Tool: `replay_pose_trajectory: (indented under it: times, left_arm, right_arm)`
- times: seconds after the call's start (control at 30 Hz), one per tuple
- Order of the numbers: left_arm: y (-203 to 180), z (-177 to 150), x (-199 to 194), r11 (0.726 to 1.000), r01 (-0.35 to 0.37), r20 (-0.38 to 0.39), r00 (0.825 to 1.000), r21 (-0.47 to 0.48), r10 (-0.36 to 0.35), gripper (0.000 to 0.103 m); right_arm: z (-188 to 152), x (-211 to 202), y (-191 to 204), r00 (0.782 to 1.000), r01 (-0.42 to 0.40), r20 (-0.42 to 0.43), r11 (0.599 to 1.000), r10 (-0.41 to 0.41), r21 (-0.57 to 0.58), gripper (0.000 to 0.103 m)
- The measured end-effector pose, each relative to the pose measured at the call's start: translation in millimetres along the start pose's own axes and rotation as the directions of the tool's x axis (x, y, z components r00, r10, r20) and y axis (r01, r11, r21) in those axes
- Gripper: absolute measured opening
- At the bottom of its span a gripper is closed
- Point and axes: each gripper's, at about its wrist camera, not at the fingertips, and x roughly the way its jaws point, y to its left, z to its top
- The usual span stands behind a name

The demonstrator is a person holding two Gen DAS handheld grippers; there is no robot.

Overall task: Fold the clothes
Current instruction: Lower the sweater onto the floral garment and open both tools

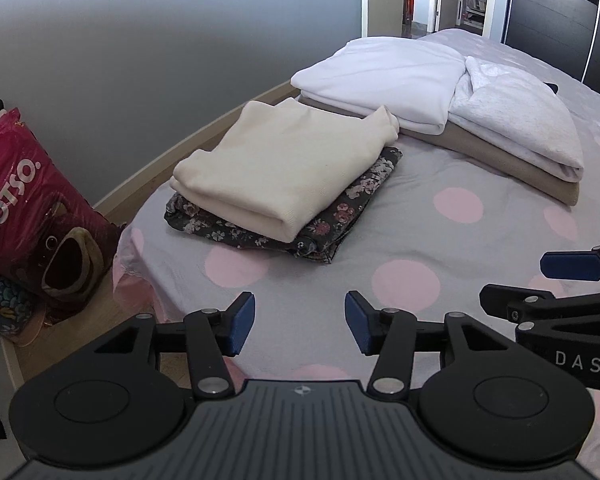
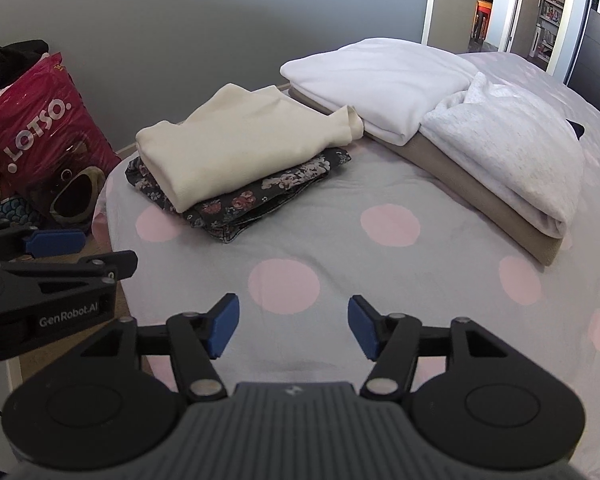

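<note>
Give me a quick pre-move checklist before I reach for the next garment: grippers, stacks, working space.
1. Left gripper open and holding nothing: ok.
2. Right gripper open and holding nothing: ok.
3. Cream sweater folded and resting on the floral garment: ok.
4. Far stack settled, white top and grey piece on the tan layer: ok, though the grey piece looks loosely bunched.
5. Bare dotted bedsheet in front of both grippers for folding: ok.
6. Next unfolded garment located: cannot tell, none shows on the bed.
</note>
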Motion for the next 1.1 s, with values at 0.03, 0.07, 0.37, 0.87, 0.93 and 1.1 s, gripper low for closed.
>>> replay_pose_trajectory:
  times: [0.03,0.07,0.37,0.87,0.93,1.1]
  left_arm:
    - [1.6,0.5,3.7,1.0,0.003,0.001,1.0,-0.004,-0.003,0.048]
    - [3.3,1.0,7.4,1.0,0.006,0.002,1.0,-0.009,-0.006,0.048]
    - [18.7,6.0,41.9,0.998,0.038,0.008,0.999,-0.056,-0.037,0.042]
    - [66.8,38.5,112.5,0.88,0.167,0.004,0.983,-0.446,-0.185,0.038]
    - [69.9,39.6,120.3,0.864,0.175,0.001,0.98,-0.473,-0.198,0.04]
    - [78.0,36.1,131.1,0.825,0.184,-0.012,0.974,-0.534,-0.225,0.046]
  right_arm:
    - [-0.1,2.1,-2.2,1.0,-0.002,-0.002,1.0,0.002,0.003,0.063]
    - [0.0,4.3,-4.7,1.0,-0.005,-0.003,1.0,0.005,0.007,0.063]
    - [23.4,51.4,-29.7,0.999,-0.03,-0.009,0.997,0.031,0.064,0.062]
    - [115.4,155.1,-69.7,0.993,-0.122,0.028,0.97,0.119,0.21,0.056]
    - [126.4,170.6,-76.0,0.989,-0.145,0.024,0.955,0.143,0.26,0.056]
    - [137.1,202.6,-79.3,0.977,-0.195,-0.013,0.922,0.211,0.335,0.056]
